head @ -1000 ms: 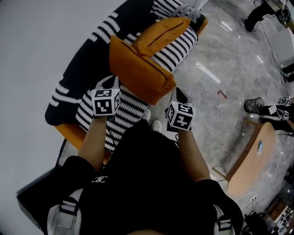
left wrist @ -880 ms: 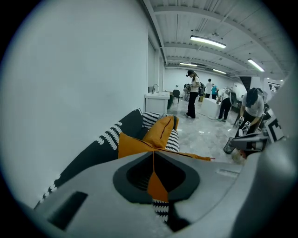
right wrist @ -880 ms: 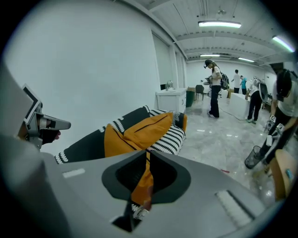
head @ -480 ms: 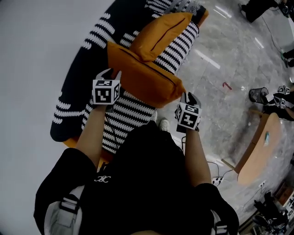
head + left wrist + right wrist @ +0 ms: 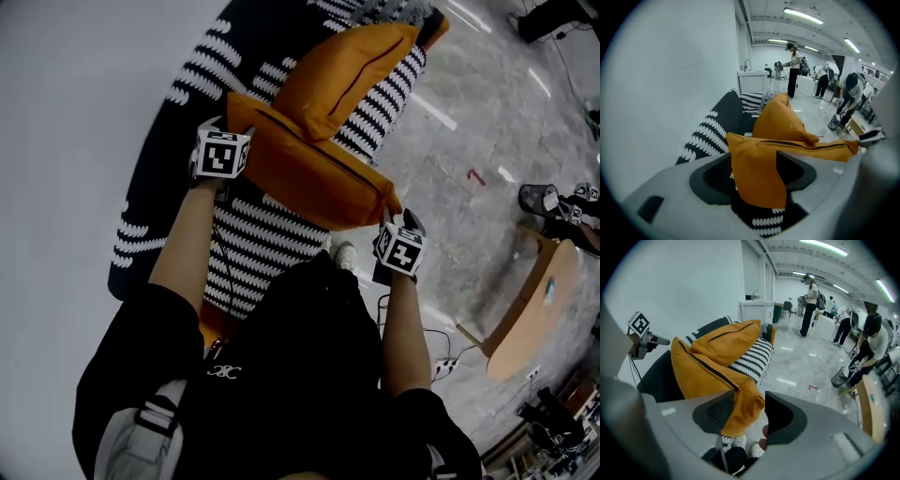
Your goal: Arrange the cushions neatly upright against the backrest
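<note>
Sofa [image 5: 253, 234]: striped seat, dark backrest [image 5: 173, 131] along its left edge. 2 orange cushions on seat.
Near cushion [image 5: 314, 173]: on its long edge, zipper up, spanning seat from backrest to front edge.
Far cushion [image 5: 352, 70]: behind it, tilted, near seat's far end.
Left gripper [image 5: 754, 173]: at near cushion's backrest-side corner.
Right gripper [image 5: 750, 416]: at its front-edge corner.
Both sets of jaws opening wide, cushion corner loose between each pair.
Mesh bin [image 5: 536, 199] on floor, right; contents unreadable.
</note>
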`<state>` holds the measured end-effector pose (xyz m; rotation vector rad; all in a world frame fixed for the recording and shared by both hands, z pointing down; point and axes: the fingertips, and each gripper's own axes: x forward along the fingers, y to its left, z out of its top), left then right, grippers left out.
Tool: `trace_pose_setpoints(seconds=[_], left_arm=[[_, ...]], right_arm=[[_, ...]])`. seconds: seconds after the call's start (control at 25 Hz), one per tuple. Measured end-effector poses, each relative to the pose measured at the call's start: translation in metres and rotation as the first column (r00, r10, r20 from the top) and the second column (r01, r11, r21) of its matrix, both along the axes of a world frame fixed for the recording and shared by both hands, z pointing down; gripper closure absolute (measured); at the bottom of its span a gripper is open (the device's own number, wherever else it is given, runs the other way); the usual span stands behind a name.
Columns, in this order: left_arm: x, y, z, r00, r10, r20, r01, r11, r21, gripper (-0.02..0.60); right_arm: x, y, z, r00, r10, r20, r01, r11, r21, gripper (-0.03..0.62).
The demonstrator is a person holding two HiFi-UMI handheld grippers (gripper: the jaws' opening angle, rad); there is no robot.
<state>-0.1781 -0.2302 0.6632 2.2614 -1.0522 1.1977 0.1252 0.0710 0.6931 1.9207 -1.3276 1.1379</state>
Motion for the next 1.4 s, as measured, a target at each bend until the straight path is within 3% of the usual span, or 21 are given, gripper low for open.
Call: trace_pose_setpoints(seconds=[0.12, 0.28, 0.32, 0.4, 0.48, 0.56, 0.72, 1.08, 1.4], left_arm=[[0.001, -0.009, 0.007, 1.0, 0.014, 0.027, -0.013, 1.0, -0.01, 0.24], [0.007, 0.006, 0.016, 0.999, 0.024, 0.025, -0.024, 0.999, -0.022, 0.235], [0.01, 0.01, 0.019, 0.999, 0.031, 0.011, -0.031, 0.999, -0.035, 0.263], [0.017, 0.018, 0.024, 0.998, 0.066, 0.009, -0.065, 0.996, -0.054, 0.447], [0.021, 0.023, 0.027, 0.992, 0.113, 0.056, -0.111, 0.993, -0.035, 0.562], [0.023, 0.025, 0.028, 0.989, 0.132, 0.071, -0.131, 0.991, -0.03, 0.569], [0.019, 0.023, 0.022, 0.994, 0.108, 0.031, -0.106, 0.993, -0.055, 0.572], [-0.007, 0.055, -0.009, 1.0, 0.026, -0.014, -0.027, 0.997, -0.069, 0.575], [-0.065, 0.1, -0.023, 0.99, -0.133, -0.049, 0.127, 0.986, -0.112, 0.575]], right_arm=[[0.007, 0.002, 0.004, 0.999, 0.029, 0.022, -0.029, 0.999, -0.014, 0.376], [0.018, 0.012, 0.013, 1.0, 0.021, 0.023, -0.02, 0.999, -0.039, 0.376], [0.02, 0.012, 0.016, 1.0, 0.018, 0.02, -0.016, 0.998, -0.053, 0.388], [0.022, 0.01, 0.021, 1.0, 0.009, 0.017, -0.007, 0.996, -0.084, 0.45], [0.022, 0.009, 0.025, 1.0, -0.008, 0.017, 0.01, 0.994, -0.106, 0.501], [0.02, 0.008, 0.027, 1.0, -0.028, 0.013, 0.029, 0.993, -0.116, 0.531], [0.017, 0.007, 0.025, 0.998, -0.062, 0.008, 0.062, 0.992, -0.114, 0.543], [0.004, 0.015, 0.004, 0.991, -0.062, 0.115, 0.07, 0.996, -0.063, 0.554], [-0.007, -0.013, -0.024, 0.978, -0.184, 0.103, 0.187, 0.982, -0.024, 0.554]])
